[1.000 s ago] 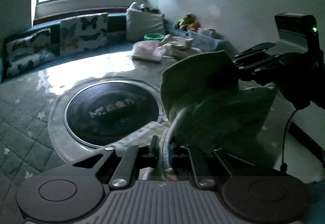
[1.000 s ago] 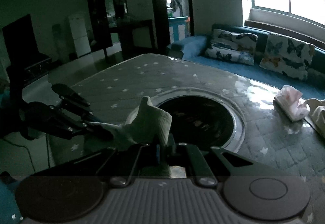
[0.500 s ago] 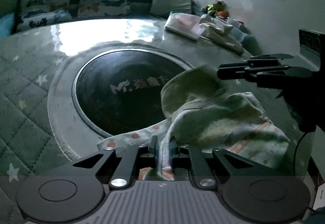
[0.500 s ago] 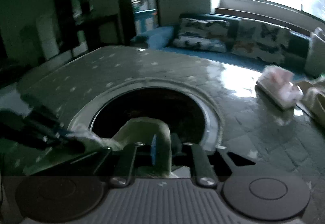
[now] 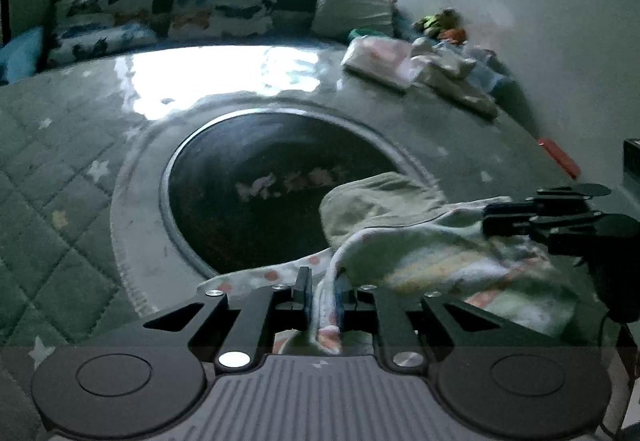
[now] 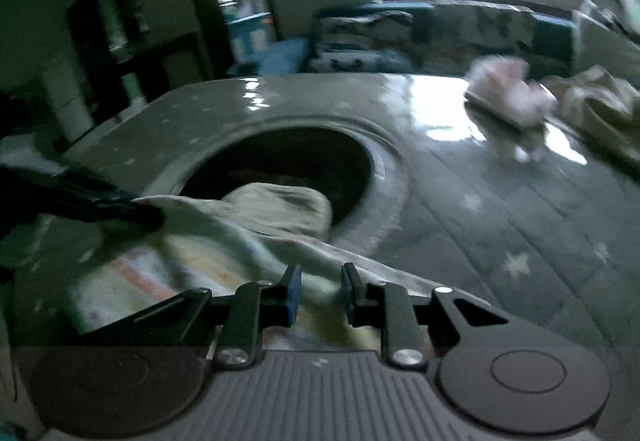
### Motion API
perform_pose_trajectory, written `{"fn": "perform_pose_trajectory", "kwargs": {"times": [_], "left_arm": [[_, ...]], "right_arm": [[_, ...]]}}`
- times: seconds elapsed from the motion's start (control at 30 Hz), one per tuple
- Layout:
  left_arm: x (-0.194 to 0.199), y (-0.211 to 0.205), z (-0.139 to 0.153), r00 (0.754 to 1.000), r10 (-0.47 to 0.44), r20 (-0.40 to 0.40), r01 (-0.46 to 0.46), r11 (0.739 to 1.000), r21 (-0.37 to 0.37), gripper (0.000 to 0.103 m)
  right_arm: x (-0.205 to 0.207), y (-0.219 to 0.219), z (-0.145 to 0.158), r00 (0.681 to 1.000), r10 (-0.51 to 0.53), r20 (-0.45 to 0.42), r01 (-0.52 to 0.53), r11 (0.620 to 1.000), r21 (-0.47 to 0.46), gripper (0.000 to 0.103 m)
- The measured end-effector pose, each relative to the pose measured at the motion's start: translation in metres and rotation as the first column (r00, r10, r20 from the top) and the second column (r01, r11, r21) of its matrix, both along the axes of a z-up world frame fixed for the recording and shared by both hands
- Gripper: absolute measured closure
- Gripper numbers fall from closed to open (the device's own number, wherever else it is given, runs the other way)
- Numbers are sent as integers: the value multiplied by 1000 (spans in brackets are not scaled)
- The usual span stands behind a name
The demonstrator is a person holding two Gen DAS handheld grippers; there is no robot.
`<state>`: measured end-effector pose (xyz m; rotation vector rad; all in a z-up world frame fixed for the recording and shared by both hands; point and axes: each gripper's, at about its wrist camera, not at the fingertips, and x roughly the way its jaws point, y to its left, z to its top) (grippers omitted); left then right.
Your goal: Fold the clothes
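At the bottom centre of the left wrist view, the left gripper (image 5: 323, 295) is opening its narrow jaws with a hem of the pale printed garment (image 5: 432, 253) still between them. The garment is lying lower right, beside the table's (image 5: 80, 177) dark round inset (image 5: 276, 189); the right gripper (image 6: 318, 291) is opening too, its pads standing clear of the cloth beneath.

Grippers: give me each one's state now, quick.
Left gripper: jaws opening, a fold of the garment between them.
Right gripper: jaws opening, apart, the garment lying between them.
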<state>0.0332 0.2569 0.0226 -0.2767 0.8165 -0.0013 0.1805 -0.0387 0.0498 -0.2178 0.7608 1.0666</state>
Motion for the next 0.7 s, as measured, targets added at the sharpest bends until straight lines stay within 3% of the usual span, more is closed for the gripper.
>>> {"fn": "perform_pose_trajectory", "kwargs": {"times": [0.17, 0.5, 0.63, 0.7], "left_arm": [[0, 8, -5, 999, 39, -19, -39, 999, -8, 72], [-8, 36, 0, 980, 196, -19, -194, 978, 77, 76], [-15, 28, 15, 977, 210, 42, -212, 975, 68, 78], [-15, 13, 23, 985, 155, 76, -159, 986, 42, 78]], "right_arm": [[9, -11, -10, 998, -54, 12, 55, 998, -21, 85], [-7, -2, 1, 991, -51, 123, 58, 997, -50, 83], [-16, 7, 12, 993, -11, 119, 13, 1000, -17, 83], [-18, 15, 15, 996, 17, 86, -17, 1000, 2, 83]]}}
